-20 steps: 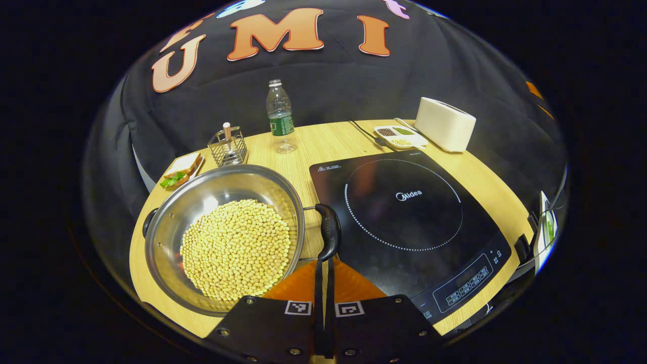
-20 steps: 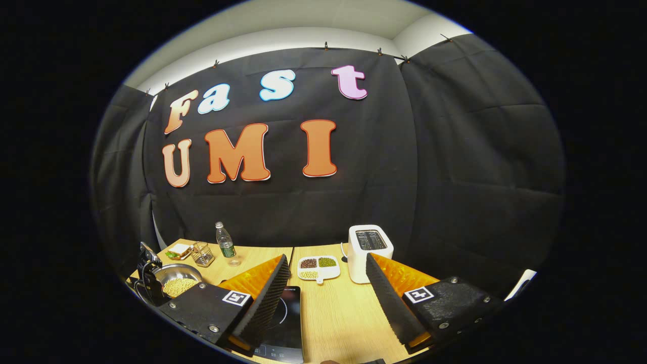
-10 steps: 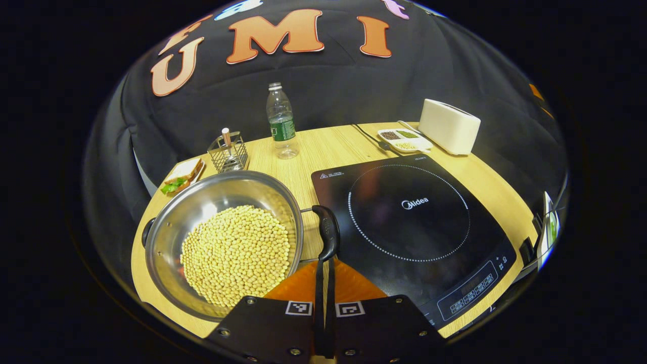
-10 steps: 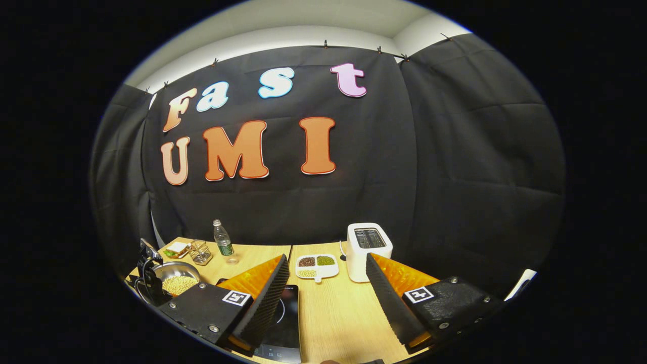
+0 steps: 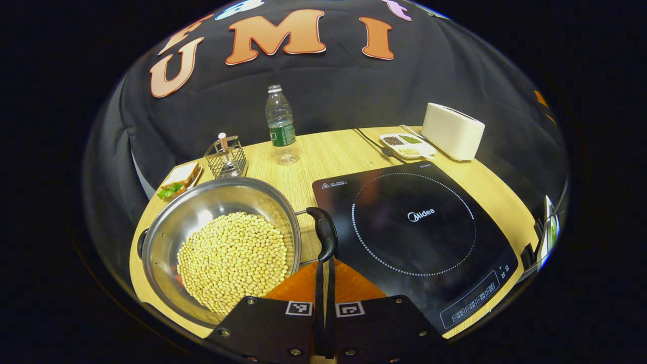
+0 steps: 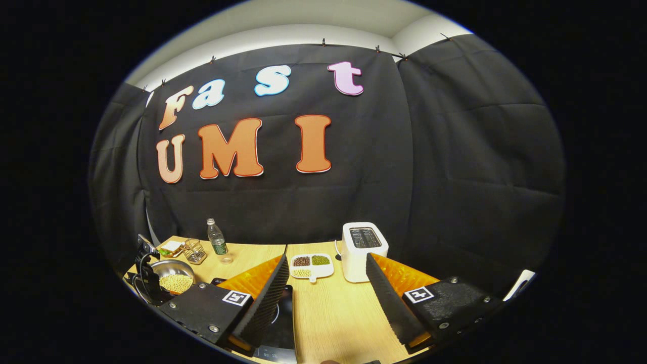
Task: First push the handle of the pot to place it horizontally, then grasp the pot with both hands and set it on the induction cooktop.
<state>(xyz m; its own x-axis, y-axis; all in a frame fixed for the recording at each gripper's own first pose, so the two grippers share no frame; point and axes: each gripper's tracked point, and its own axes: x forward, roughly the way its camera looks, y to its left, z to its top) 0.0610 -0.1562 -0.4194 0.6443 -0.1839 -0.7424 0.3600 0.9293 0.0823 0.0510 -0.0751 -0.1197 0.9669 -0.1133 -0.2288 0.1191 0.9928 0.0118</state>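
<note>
- Wooden table carried the pot of beans on the left and the cooktop just right of it; a bottle and toaster stood at the far edge.
- Left gripper had its jaws together, tips at the pot's right handle; the pushing step looked in hand.
- Right gripper hung with jaws wide apart, empty, above the table well right of the pot.
- Next would likely call for nudging the handle level, then one gripper on each handle; the pot was not yet on the cooktop.
</note>
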